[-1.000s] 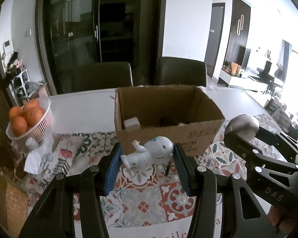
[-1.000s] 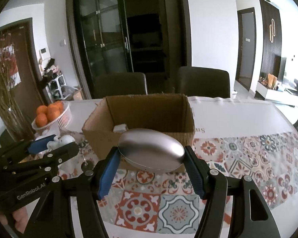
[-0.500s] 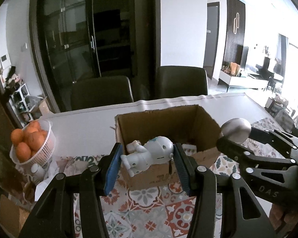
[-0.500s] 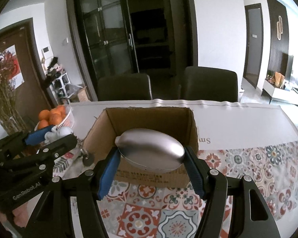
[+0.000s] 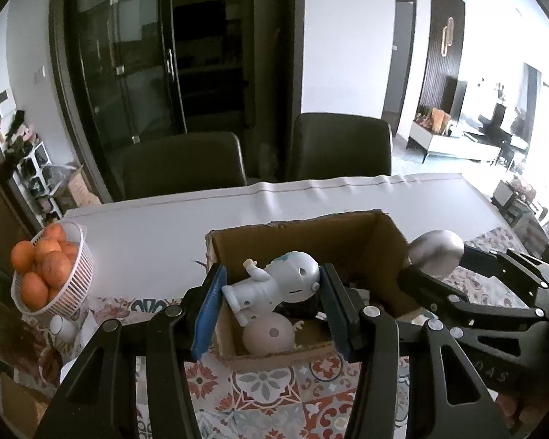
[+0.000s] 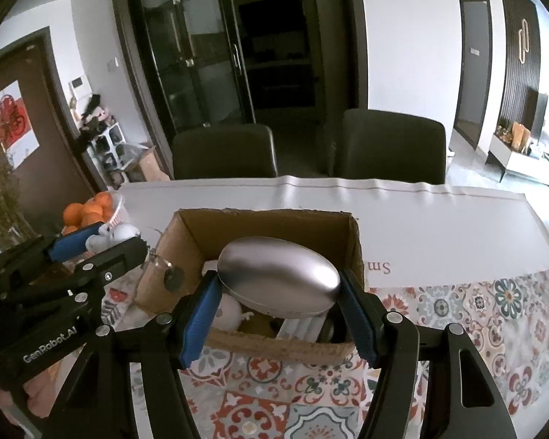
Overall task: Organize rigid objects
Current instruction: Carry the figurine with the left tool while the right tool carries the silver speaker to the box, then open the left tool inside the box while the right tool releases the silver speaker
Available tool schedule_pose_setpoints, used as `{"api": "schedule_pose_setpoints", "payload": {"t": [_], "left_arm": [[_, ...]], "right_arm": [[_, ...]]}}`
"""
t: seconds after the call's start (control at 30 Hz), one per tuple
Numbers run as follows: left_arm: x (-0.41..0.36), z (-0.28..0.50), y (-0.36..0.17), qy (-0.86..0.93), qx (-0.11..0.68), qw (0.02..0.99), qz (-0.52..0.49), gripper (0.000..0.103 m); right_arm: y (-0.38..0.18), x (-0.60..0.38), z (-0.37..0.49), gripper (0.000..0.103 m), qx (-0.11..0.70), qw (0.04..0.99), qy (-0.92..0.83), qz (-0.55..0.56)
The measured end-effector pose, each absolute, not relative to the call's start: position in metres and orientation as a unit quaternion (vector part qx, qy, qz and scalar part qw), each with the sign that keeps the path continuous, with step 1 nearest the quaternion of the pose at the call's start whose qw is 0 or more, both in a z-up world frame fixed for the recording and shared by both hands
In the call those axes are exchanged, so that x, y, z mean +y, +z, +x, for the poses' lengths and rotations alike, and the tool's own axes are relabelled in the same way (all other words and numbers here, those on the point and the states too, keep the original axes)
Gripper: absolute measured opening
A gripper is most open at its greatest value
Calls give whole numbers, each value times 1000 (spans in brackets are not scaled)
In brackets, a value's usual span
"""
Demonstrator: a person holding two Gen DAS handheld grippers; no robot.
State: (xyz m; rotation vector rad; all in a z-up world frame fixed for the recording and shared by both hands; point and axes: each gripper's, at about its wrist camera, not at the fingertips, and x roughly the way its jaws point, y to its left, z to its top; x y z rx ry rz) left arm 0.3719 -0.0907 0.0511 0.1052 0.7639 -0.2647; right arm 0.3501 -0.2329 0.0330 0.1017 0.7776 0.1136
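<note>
Grippers both loaded, poised above the cardboard box (image 5: 369, 234)! Left gripper (image 5: 271, 305) clamps the white toy robot (image 5: 278, 285) sideways; right gripper (image 6: 278, 309) pinches the silver oval (image 6: 278, 280) by its ends, at three o'clock. Held over the opening, likely for a clean drop beside the pale egg-shaped piece (image 5: 269, 334).

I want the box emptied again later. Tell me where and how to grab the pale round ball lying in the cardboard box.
Grip the pale ball across its widest middle, coming straight down from above. It lies on the floor of the cardboard box close to the near wall, so a side approach is likely blocked; the round shape offers no edge, so a grip off centre would probably slip.
</note>
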Motion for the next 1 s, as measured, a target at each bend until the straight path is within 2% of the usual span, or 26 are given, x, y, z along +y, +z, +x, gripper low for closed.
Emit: {"api": "schedule_pose_setpoints", "payload": {"t": [0.57,0.67,0.73,1.0], "left_arm": [[-92,400,0,-93,436,893,70,51],[-91,399,-1,-92,435,893,70,54],[-90,397,-1,-91,434,894,67,60],[-83,377,13,-81,408,908,47,60]], "right_arm": [[-12,-232,383,65,436,898,45,31],[-16,-235,384,66,440,896,39,40],[-15,-237,382,67,436,898,36,44],[3,-237,363,68,411,910,17,42]]}}
